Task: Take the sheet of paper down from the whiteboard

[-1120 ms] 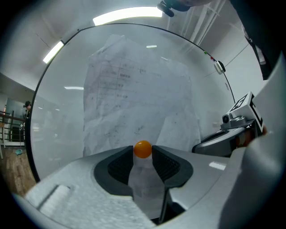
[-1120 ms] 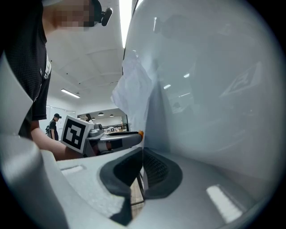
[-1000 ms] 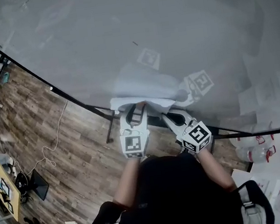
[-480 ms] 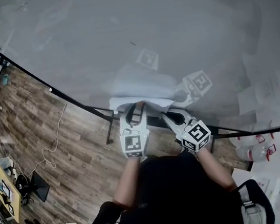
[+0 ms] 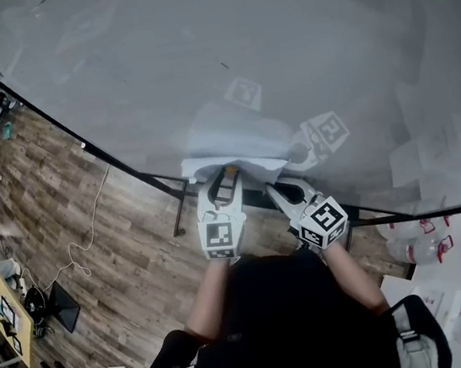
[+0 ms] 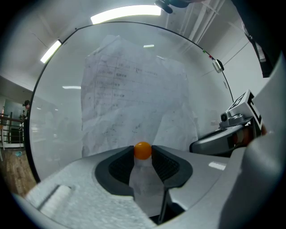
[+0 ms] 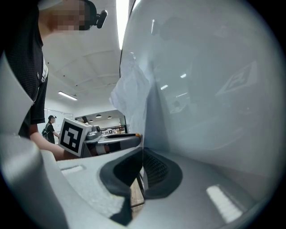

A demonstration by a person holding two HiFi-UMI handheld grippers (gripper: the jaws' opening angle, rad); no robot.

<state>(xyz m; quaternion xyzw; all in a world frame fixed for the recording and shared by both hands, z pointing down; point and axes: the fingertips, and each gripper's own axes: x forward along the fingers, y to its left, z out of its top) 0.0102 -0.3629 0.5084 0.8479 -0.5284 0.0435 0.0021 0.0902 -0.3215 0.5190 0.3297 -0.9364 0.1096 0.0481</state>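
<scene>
The whiteboard (image 5: 322, 47) stands upright and fills most of the head view, with its dark lower frame just below the work. A wooden floor lies beneath, and the space in front of the board is open, so there is room to draw straight back from it.

The sheet of paper (image 5: 237, 140) sits low on the board, creased and bulging off the surface. It looks light, limp and easy to tear, so it is best held by an edge and peeled away gently, not yanked.

The right gripper (image 7: 142, 154) has its fingers together on the sheet's lower edge, seen edge-on. The left gripper (image 5: 227, 181) has just been closing its fingers, which pinch what looks like an orange magnet (image 6: 142, 150) near the sheet's lower edge. Small, round and smooth, it could slip out.
</scene>
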